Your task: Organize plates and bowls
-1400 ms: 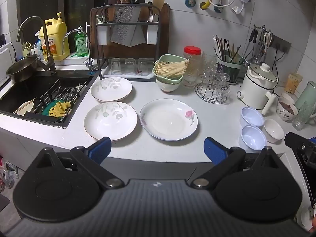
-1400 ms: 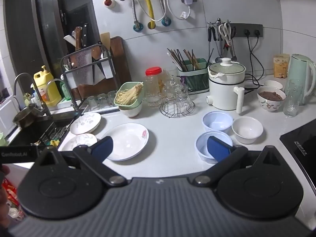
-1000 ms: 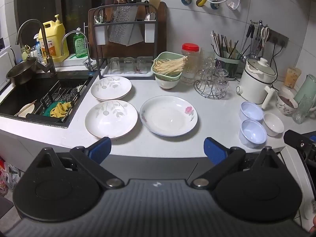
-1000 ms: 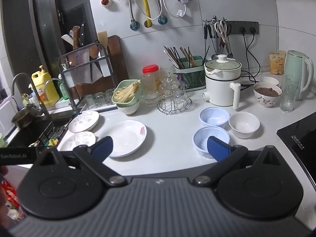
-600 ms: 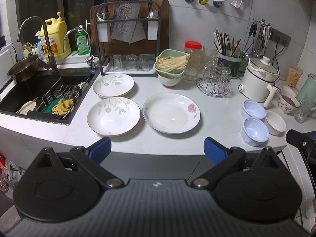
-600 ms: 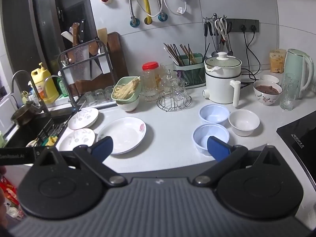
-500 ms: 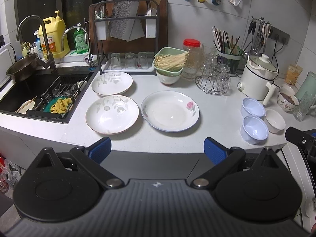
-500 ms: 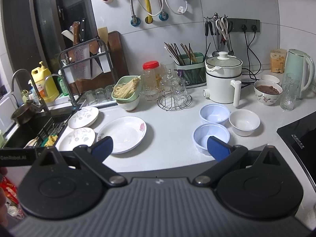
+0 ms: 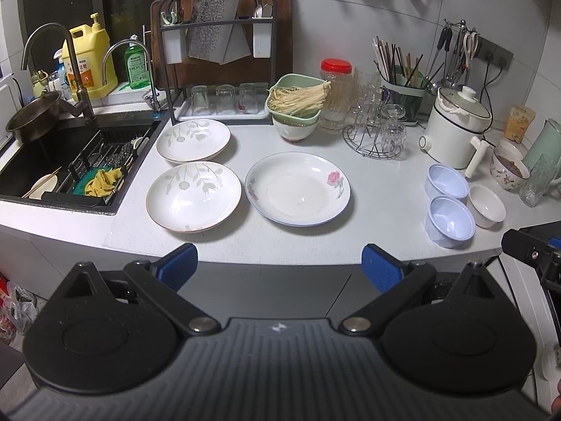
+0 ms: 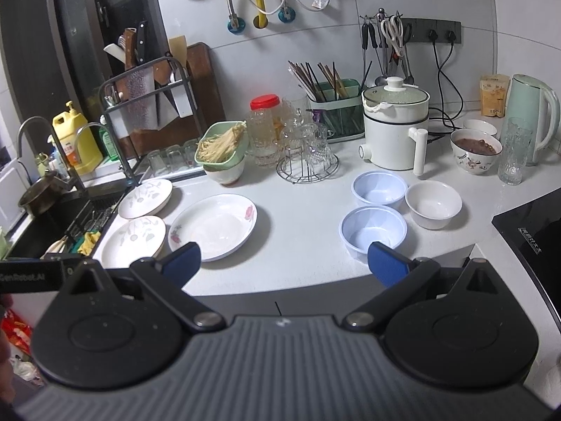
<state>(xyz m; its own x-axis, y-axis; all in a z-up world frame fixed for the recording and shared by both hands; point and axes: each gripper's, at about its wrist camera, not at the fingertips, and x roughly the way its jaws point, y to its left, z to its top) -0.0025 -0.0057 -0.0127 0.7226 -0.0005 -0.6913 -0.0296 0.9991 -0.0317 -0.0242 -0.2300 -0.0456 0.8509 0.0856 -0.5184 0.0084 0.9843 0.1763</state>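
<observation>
Since a second ago we have only hovered. Left tool [image 9: 277,263] and right tool [image 10: 284,258] gape wide, empty; three plates [image 9: 298,189] and bowls [image 10: 373,231] sit unstacked on the desk [image 9: 385,182].

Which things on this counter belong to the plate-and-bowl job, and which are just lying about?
Job:
rose plate
two leaf plates
two blue bowls
white bowl

Lying about:
cooker
kettle
glass rack
noodle basket
filled bowl
</observation>
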